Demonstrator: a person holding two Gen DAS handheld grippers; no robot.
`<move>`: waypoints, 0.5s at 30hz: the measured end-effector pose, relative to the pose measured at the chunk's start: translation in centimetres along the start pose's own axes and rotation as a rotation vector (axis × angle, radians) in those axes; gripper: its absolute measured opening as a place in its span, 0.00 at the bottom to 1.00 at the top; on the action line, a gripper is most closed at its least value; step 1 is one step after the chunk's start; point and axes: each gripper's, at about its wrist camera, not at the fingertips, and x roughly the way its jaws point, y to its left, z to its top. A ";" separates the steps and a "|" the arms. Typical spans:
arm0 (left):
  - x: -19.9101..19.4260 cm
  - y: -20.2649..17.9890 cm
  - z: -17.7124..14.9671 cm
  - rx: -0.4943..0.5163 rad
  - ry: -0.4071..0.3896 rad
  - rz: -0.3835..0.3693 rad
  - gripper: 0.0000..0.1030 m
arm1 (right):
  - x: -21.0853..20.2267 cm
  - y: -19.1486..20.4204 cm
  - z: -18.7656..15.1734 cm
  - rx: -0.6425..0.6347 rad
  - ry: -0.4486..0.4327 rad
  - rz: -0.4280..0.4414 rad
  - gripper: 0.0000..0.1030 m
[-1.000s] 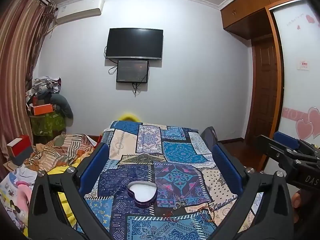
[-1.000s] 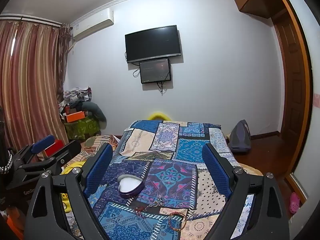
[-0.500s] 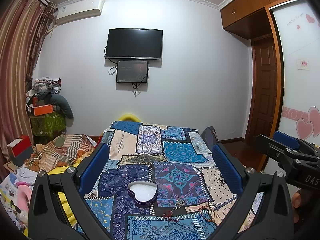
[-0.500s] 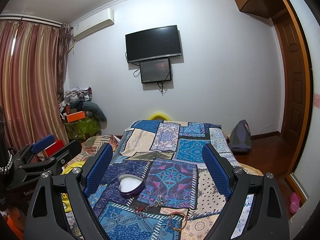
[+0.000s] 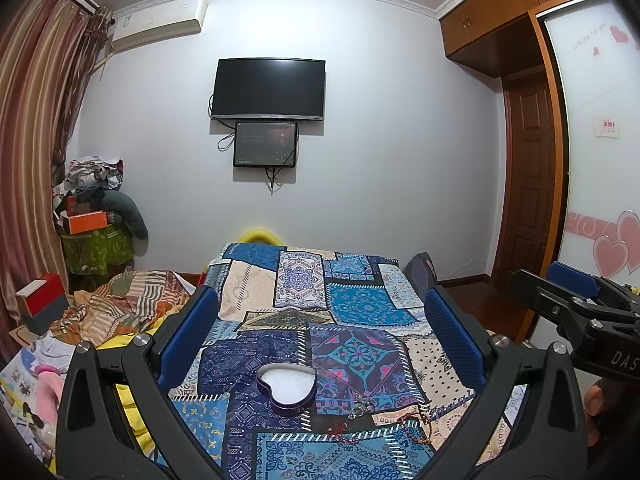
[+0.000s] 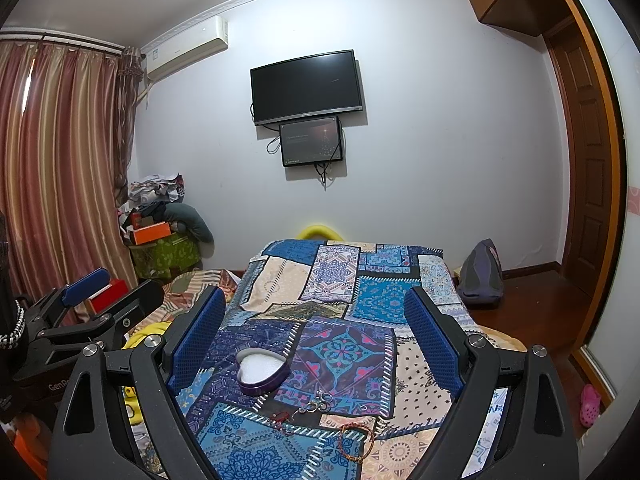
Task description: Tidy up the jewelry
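- I see the heart-shaped tin (image 5: 286,388), lidless and white inside, on the patchwork bedspread (image 5: 362,304).
- Just beside the tin, on its near side, lie small silver rings (image 6: 320,398), a red cord (image 6: 282,418) and a beaded bracelet (image 6: 356,442).
- My left gripper (image 5: 320,332) and right gripper (image 6: 314,330) both gape wide and empty, short of the tin.
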 end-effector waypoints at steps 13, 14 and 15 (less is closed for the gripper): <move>0.0 -0.1 0.0 0.001 -0.001 0.001 1.00 | 0.0 -0.1 0.0 0.001 0.001 0.001 0.86; 0.0 0.0 0.0 0.000 0.000 0.000 1.00 | 0.0 -0.1 0.0 0.001 0.002 0.000 0.86; 0.0 0.0 0.0 0.000 0.000 0.001 1.00 | -0.1 0.0 0.1 0.001 0.002 0.000 0.86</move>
